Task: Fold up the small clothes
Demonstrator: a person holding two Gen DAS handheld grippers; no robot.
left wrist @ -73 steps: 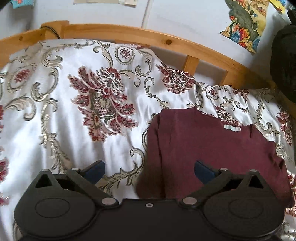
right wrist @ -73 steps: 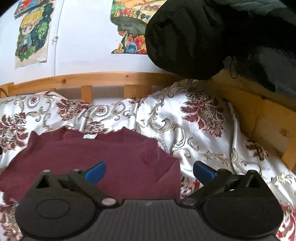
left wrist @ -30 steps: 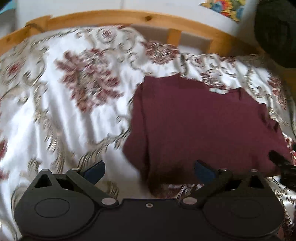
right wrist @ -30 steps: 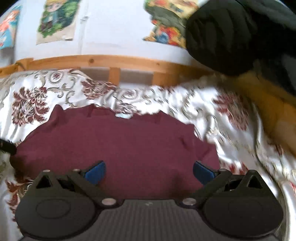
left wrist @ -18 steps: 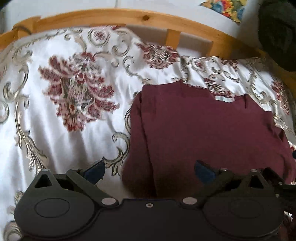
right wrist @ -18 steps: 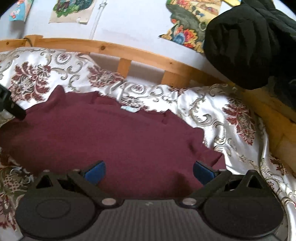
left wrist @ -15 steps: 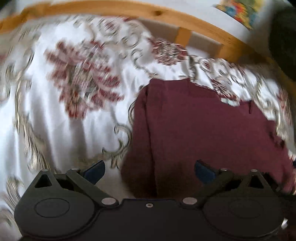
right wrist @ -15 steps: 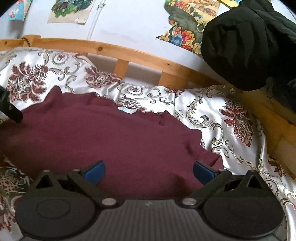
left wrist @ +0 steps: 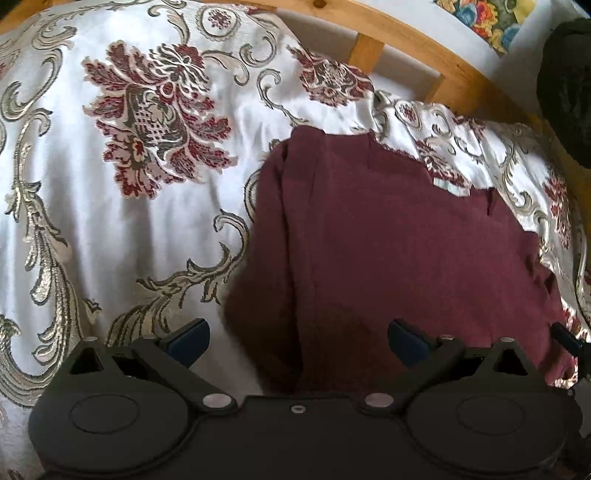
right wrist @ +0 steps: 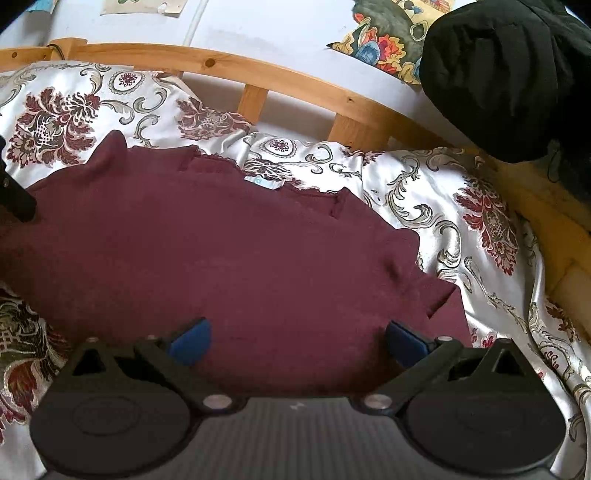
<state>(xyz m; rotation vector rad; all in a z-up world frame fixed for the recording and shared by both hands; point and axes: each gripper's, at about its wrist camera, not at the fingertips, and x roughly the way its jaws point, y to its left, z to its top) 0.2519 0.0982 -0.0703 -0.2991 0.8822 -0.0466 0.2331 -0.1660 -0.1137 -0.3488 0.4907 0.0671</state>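
Item: maroon knit top (right wrist: 229, 258), flat on my white satin bedspread with red floral scrolls (left wrist: 122, 206), neckline toward the wooden bed rail (right wrist: 280, 81). My left gripper (left wrist: 297, 338) is spread wide over its near left corner; my right gripper (right wrist: 297, 338) is equally spread over the near hem, holding nothing. Placement suggests I mean to lift the bottom edge toward the collar

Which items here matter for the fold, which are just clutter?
Job: maroon garment, left gripper, right gripper, both open.
Just there: floral bedspread, wooden bed rail, black bundle, wall pictures.
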